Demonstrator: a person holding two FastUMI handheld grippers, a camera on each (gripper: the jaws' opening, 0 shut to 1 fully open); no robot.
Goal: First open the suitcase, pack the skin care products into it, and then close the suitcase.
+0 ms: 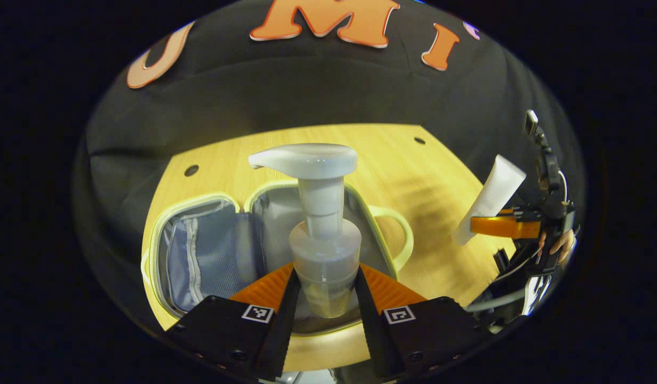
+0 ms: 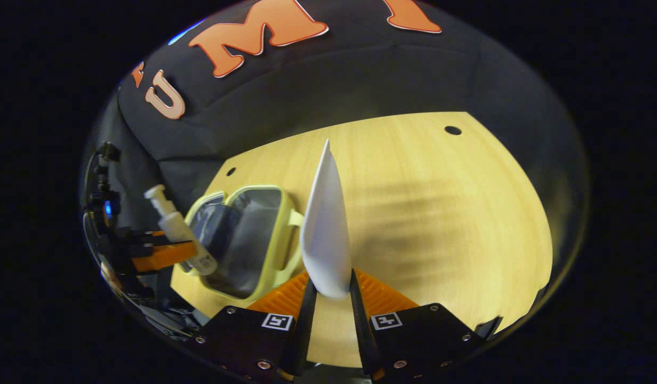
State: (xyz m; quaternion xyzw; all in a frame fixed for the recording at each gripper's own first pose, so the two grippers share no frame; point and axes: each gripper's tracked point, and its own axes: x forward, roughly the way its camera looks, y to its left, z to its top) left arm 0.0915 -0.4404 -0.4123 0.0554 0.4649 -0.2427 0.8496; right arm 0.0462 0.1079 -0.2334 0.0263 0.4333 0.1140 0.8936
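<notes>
My left gripper clenches the pump bottle above the open suitcase; my right gripper clenches the white tube beside it.

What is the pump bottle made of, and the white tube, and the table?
The pump bottle looks like frosted see-through plastic, cloudy with liquid faintly visible, under a smooth white plastic pump. The white tube seems matte soft plastic, flattened to a thin seam at its end. The table looks like pale wood or wood-look laminate, with fine grain lines.
</notes>
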